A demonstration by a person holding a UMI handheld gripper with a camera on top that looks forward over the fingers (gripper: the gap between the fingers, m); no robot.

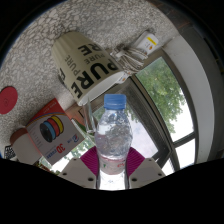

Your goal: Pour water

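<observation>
Gripper view looks out over a speckled grey-and-white countertop (110,20) that fills most of the background, with a window (172,95) running along its right side; green foliage shows through the glass and a pale frame borders it.

Lying on the countertop beyond the fingers is a white bag (88,62) printed with large dark letters reading "PURE", its top rolled or folded over. Just beside it toward the window rests a crinkled clear packet (137,48) bearing a small yellow label. To the left of the bottle stands a white box (50,132) with a multicoloured round design on its face and red print along its lower edge. Farther left, a red round object (8,100) is partly cut off, and what it is cannot be told.

Between the 2 fingers stands a clear plastic water bottle (113,135), upright, with a blue cap (116,101) on top and water visible inside it. It hides part of the box and the lower edge of the bag behind it.

The gripper (112,168) has its 2 pale fingers set at either side of the bottle's lower body, and the magenta pads (90,161) appear to press against the plastic on both sides, so the fingers are closed around the bottle to its width.
</observation>
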